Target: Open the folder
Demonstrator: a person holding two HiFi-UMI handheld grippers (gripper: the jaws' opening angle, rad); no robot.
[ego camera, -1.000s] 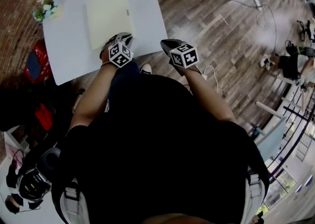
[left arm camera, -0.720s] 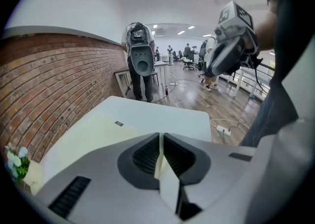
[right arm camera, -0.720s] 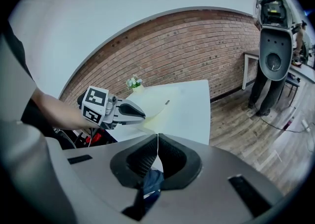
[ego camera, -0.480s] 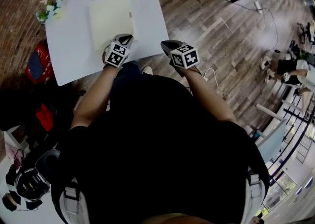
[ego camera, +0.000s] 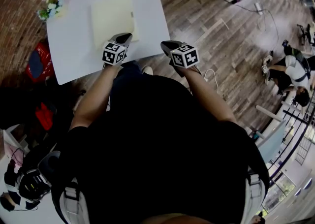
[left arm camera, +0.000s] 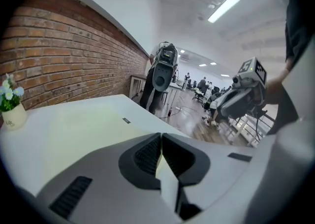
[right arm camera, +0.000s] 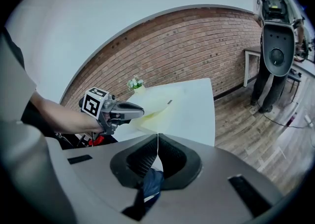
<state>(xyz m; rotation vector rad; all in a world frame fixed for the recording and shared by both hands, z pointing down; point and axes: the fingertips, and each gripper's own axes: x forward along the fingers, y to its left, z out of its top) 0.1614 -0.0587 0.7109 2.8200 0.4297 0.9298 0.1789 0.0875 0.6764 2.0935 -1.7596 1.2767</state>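
A pale yellow folder (ego camera: 112,15) lies flat on the white table (ego camera: 69,46), with a small dark tab (left arm camera: 126,120) at its right edge. My left gripper (ego camera: 124,37) is at the folder's near right corner. Its jaws are shut on the edge of the cover, which shows as a pale sliver between the pads (left arm camera: 161,139). In the right gripper view the left gripper (right arm camera: 141,112) holds that corner of the folder (right arm camera: 157,105) slightly raised. My right gripper (ego camera: 166,46) hangs off the table's near right corner, shut and empty (right arm camera: 157,137).
A small pot of flowers (ego camera: 49,9) stands at the table's far left corner. A red bag (ego camera: 37,65) lies on the floor at the left. A brick wall runs behind the table. A grey machine on a stand (right arm camera: 273,46) is beyond it on the wooden floor.
The left gripper has rolled, its marker cube turning, and risen a little at the folder's near right corner. The right gripper has stayed still.
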